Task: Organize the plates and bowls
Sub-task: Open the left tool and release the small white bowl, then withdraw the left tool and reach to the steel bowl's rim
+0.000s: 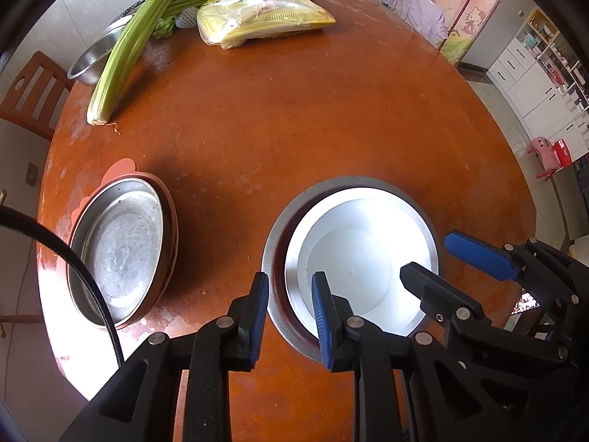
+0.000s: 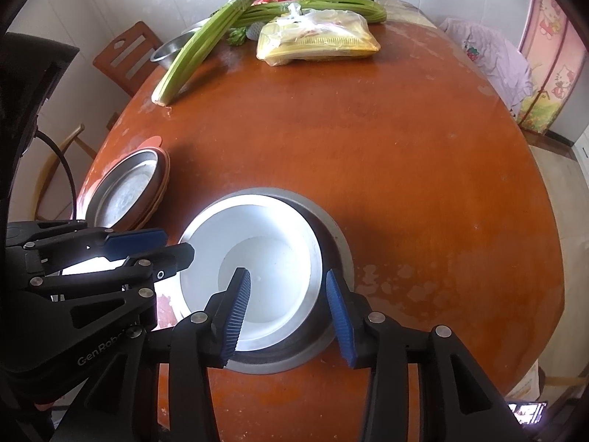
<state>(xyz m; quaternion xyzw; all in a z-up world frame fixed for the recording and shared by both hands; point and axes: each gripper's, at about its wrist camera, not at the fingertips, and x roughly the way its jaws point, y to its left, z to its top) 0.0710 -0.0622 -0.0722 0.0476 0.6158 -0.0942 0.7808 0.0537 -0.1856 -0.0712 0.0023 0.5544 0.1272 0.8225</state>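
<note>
A pale bowl point(image 1: 364, 258) point(image 2: 265, 258) sits nested inside a larger steel bowl point(image 1: 267, 294) point(image 2: 331, 235) near the front of the round wooden table point(image 1: 294, 118). My left gripper point(image 1: 291, 316) straddles the left rims of both bowls, one pad outside the steel rim and one inside the pale bowl, a little apart and not pressing. My right gripper point(image 2: 289, 316) straddles the right rims, its jaws wider apart and clear of the walls. To the left, a steel plate point(image 1: 121, 250) point(image 2: 129, 191) lies on stacked orange plates point(image 1: 121, 169).
At the back lie celery stalks point(image 1: 125, 51), a bagged yellow pack point(image 1: 265, 18) and another steel bowl point(image 1: 88, 66). A wooden chair point(image 1: 33, 95) stands behind the table's left edge. A black cable point(image 1: 92, 287) crosses the plate stack. White cabinets point(image 1: 533, 84) stand far right.
</note>
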